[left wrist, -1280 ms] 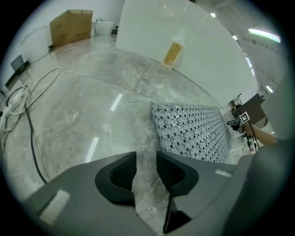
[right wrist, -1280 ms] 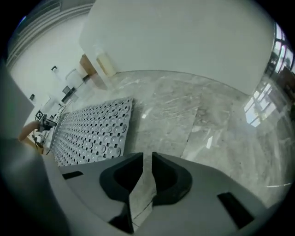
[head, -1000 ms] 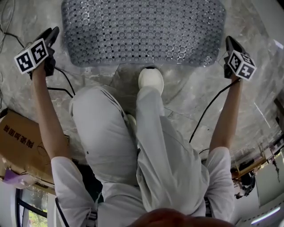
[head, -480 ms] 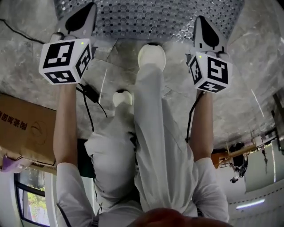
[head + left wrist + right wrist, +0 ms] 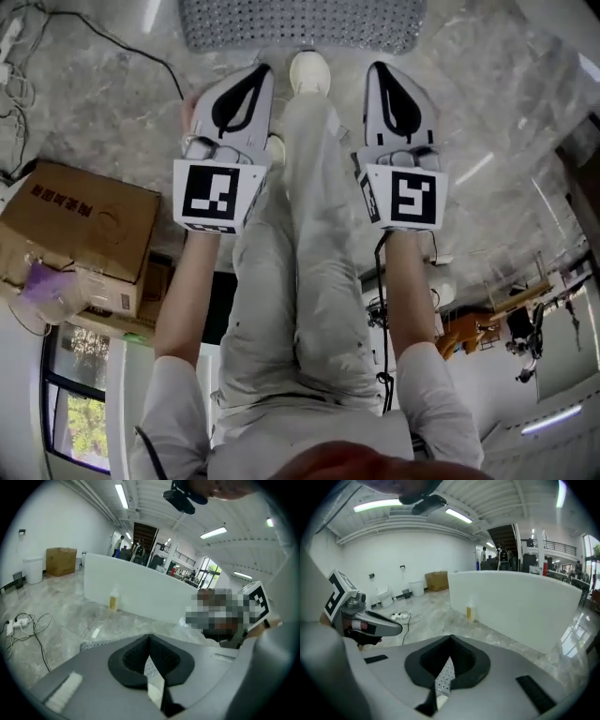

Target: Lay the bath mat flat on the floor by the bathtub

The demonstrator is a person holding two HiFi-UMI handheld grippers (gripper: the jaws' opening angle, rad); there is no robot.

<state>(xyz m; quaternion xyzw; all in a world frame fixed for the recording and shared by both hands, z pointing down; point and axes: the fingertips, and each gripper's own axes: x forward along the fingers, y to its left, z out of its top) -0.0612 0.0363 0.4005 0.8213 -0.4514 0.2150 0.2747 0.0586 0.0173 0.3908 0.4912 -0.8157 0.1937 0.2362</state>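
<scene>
The grey perforated bath mat (image 5: 300, 23) lies flat on the marble floor at the top of the head view, and a sliver of it (image 5: 96, 644) shows past the left gripper's body. Both grippers are raised high above it, side by side over the person's legs. My left gripper (image 5: 261, 69) is shut with nothing in it, its jaws (image 5: 150, 637) pressed together. My right gripper (image 5: 378, 67) is also shut and empty, its jaws (image 5: 451, 637) meeting at the tip. The white bathtub wall (image 5: 140, 590) (image 5: 520, 602) stands just beyond the mat.
A yellow bottle (image 5: 113, 601) (image 5: 469, 611) stands at the foot of the tub. A cardboard box (image 5: 84, 225) sits on the left, with cables (image 5: 19, 56) and a power strip (image 5: 11, 625) on the floor. The person's shoe (image 5: 309, 70) is near the mat's front edge.
Both grippers left the mat's two ends, rose and came together in front of the camera. The view pulled back, so the mat looks smaller and farther away.
</scene>
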